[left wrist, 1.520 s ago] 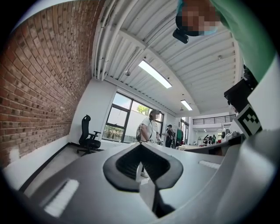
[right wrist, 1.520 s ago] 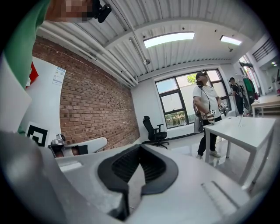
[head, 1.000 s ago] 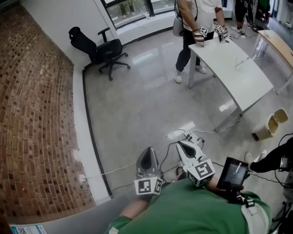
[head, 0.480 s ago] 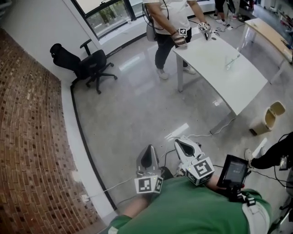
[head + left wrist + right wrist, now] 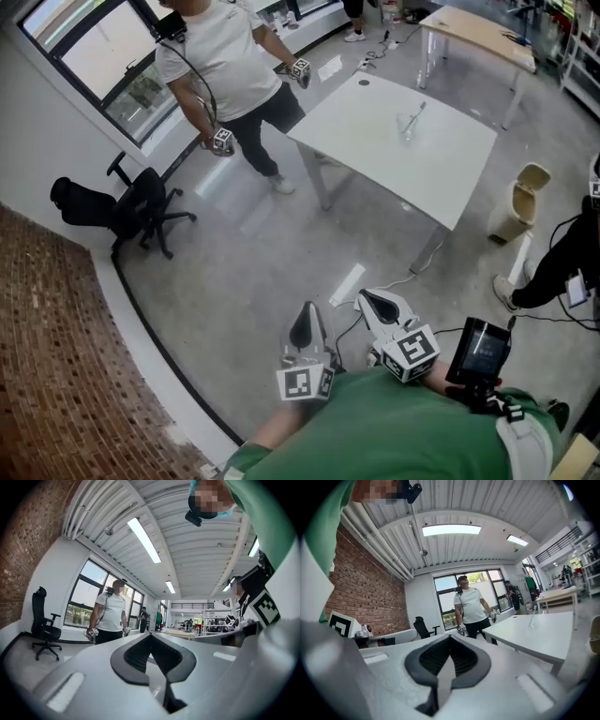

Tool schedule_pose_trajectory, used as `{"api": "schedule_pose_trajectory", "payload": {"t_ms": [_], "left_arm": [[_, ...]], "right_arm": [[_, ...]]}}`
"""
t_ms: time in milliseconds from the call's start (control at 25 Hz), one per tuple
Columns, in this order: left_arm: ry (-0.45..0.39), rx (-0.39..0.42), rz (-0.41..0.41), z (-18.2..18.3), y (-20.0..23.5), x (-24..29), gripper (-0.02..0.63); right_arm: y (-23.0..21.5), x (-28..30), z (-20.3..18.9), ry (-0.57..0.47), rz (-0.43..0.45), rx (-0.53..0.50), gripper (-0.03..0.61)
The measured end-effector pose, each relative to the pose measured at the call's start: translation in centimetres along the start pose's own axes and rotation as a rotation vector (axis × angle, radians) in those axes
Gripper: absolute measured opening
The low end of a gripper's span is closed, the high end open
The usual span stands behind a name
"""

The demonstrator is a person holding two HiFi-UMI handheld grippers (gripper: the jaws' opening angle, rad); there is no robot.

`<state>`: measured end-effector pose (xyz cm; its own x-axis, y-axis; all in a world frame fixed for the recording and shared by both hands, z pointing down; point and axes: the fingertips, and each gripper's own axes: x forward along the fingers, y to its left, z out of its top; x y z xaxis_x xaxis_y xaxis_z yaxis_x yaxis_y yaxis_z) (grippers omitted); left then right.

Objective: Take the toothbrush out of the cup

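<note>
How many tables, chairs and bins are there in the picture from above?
Tables: 2, the white table and the wooden table
Chairs: 1, the black office chair
Bins: 1, the beige bin
Total: 4

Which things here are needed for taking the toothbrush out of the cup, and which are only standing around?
For the job:
- cup on the white table
- toothbrush, standing in the cup
- left gripper and right gripper, both shut and empty

Only standing around:
- office chair
- bin
- wooden table
- standing person
</note>
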<state>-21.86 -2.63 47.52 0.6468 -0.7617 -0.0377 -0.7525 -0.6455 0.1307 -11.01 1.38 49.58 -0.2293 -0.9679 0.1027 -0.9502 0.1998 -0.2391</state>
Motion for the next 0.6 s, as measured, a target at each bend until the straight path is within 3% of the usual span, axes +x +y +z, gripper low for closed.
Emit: {"api": "schedule_pose_trajectory", "payload": {"t_ms": [240, 400, 600], "left_arm": [[0.016, -0.017, -0.185, -0.7, 1.0, 5.2, 0.006], [0.04, -0.038, -0.295, -1.5, 5.6, 8.2, 0.006], [0.046, -0.048, -0.406, 0.0, 6.7, 11.4, 0.006]], "right_arm": [[-2.4, 2.4, 0.2, -0.033, -0.173, 0.007, 0.002], [-1.5, 7.2, -0.4, -0.046, -0.28, 0.011, 0.002], [-1.8, 9.2, 1.0, -0.058, -0.378, 0.019, 0.002]]}}
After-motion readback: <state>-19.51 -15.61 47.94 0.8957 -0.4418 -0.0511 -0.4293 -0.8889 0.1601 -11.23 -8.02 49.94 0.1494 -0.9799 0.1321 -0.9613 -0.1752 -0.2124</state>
